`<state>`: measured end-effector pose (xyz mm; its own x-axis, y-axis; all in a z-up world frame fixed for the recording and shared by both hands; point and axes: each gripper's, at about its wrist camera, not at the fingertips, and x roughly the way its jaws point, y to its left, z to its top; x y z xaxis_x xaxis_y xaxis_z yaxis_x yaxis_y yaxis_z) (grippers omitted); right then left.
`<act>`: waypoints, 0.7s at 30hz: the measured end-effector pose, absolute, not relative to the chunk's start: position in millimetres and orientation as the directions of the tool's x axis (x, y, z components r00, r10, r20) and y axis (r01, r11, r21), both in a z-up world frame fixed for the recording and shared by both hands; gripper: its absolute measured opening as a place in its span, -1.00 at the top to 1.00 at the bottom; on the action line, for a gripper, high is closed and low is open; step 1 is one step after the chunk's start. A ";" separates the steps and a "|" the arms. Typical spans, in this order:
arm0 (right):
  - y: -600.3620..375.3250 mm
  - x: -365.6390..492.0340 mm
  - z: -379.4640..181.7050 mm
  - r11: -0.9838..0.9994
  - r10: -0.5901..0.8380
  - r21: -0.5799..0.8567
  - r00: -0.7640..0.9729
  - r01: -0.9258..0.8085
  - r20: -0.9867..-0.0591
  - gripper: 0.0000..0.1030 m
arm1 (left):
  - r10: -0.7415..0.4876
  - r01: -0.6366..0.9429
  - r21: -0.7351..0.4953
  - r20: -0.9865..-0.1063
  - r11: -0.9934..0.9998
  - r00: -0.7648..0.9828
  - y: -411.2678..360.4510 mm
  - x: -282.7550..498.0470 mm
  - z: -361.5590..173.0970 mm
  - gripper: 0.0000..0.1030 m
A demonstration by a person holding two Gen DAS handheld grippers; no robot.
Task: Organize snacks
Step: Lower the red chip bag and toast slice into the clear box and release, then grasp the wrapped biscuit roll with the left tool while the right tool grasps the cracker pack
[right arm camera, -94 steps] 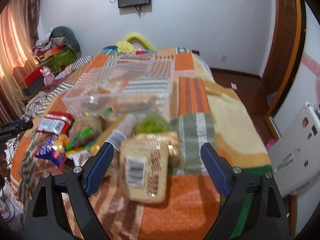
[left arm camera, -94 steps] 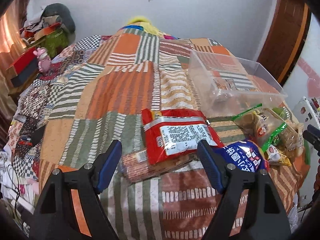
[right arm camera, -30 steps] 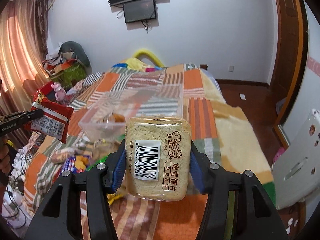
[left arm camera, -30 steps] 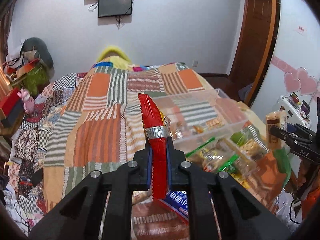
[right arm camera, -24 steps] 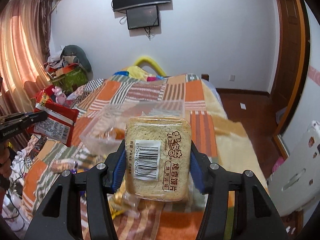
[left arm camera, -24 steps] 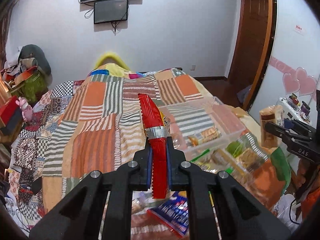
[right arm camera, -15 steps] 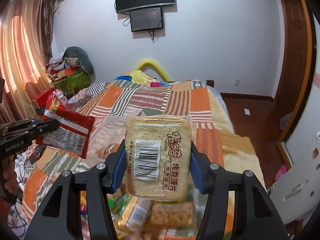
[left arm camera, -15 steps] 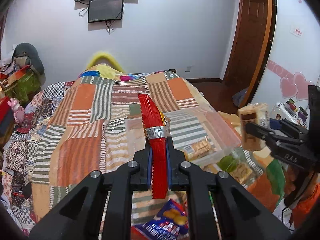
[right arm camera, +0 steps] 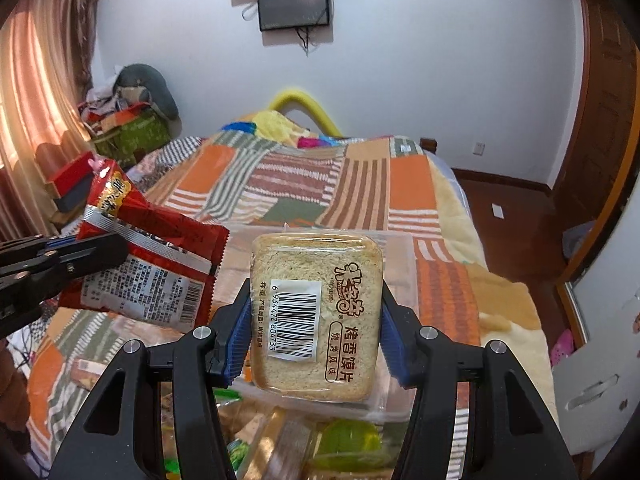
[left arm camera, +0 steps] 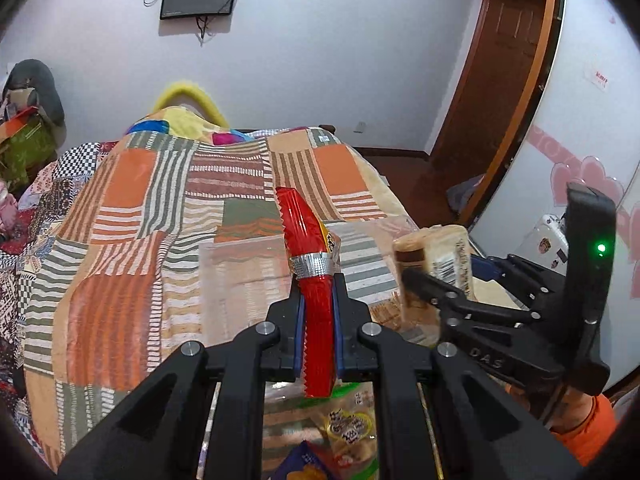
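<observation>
We see both grippers raised side by side, pitched downward. Left gripper (left arm camera: 318, 316) — jaws pinched tight on the red snack packet (left arm camera: 310, 264). Right gripper (right arm camera: 316, 328) — jaws part-way apart, pads (right arm camera: 239, 328) pressed on both sides of the toast-slice pack (right arm camera: 316, 316).

A clear plastic storage bin (left arm camera: 240, 280) sits on the patchwork-quilted bed (left arm camera: 132, 208). Above its near part, the left tool (left arm camera: 318, 316) carries a red foil snack packet (left arm camera: 308, 248) left of the clear-wrapped toast slice pack (right arm camera: 316, 316) in the right tool (right arm camera: 316, 320) (more snack packets (right arm camera: 280, 444) lie below, nearer the cameras).
</observation>
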<state>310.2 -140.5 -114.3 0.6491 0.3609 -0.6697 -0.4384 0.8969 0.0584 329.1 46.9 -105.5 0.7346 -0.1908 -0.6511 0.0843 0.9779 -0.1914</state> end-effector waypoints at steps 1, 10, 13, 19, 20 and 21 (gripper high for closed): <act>-140.8 312.7 -115.2 0.898 0.355 0.055 0.645 -0.437 -0.677 -0.01 | -0.195 0.086 -0.195 -0.654 0.977 0.731 45.8 332.9 -109.4 0.80; -138.8 317.4 -125.8 0.886 0.336 0.030 0.595 -0.462 -0.730 -0.01 | -0.211 0.052 -0.239 -0.713 0.970 0.669 47.2 355.8 -146.9 0.79; -138.9 315.5 -127.3 0.882 0.333 0.024 0.587 -0.471 -0.738 -0.02 | -0.174 0.041 -0.198 -0.726 0.979 0.665 45.0 354.3 -153.4 0.77; -142.7 309.8 -115.7 0.879 0.356 0.032 0.610 -0.476 -0.708 -0.13 | -0.104 0.046 -0.101 -0.720 0.994 0.686 40.7 342.2 -152.7 0.58; -142.3 309.7 -113.3 0.879 0.357 0.030 0.616 -0.476 -0.702 -0.17 | -0.096 0.050 -0.085 -0.717 0.995 0.690 39.9 338.5 -150.8 0.56; -143.0 309.0 -110.7 0.879 0.358 0.027 0.622 -0.477 -0.696 -0.18 | -0.095 0.052 -0.081 -0.716 0.995 0.691 41.1 337.6 -149.7 0.54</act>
<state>309.0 -143.0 -110.7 0.6219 0.3585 -0.6962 -0.4766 0.8787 0.0268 337.6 41.1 -149.7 0.6912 -0.0947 -0.7164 0.0522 0.9953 -0.0812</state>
